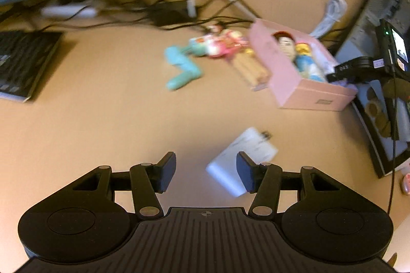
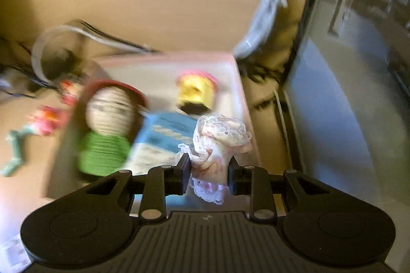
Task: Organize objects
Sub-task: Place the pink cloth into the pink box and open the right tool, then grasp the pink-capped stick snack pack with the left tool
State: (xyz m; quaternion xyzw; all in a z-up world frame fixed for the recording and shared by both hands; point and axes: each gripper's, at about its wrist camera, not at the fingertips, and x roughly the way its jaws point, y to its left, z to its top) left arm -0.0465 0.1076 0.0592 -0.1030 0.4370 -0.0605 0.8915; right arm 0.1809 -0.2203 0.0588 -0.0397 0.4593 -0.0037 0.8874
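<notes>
My right hand-held gripper (image 2: pixel 208 177) was clamped on a frilly pink-and-white doll (image 2: pixel 217 142), held over the pink box (image 2: pixel 238 83) beside a green-bodied doll (image 2: pixel 107 134). My left hand-held gripper (image 1: pixel 206 171) stood partly open and empty above the counter (image 1: pixel 102 124), a white card (image 1: pixel 243 157) lying below its right finger.

two dolls (image 1: pixel 297 50) in box (image 1: pixel 287 83); loose toys (image 1: pixel 212 47) left of box, on desk (image 1: pixel 102 119).

Left wrist: looks steeply down on my desk (image 1: pixel 102 119), from farther off.
Right wrist: close above pink box (image 2: pixel 238 83).
Shared: pink box (image 1: pixel 294 83).
</notes>
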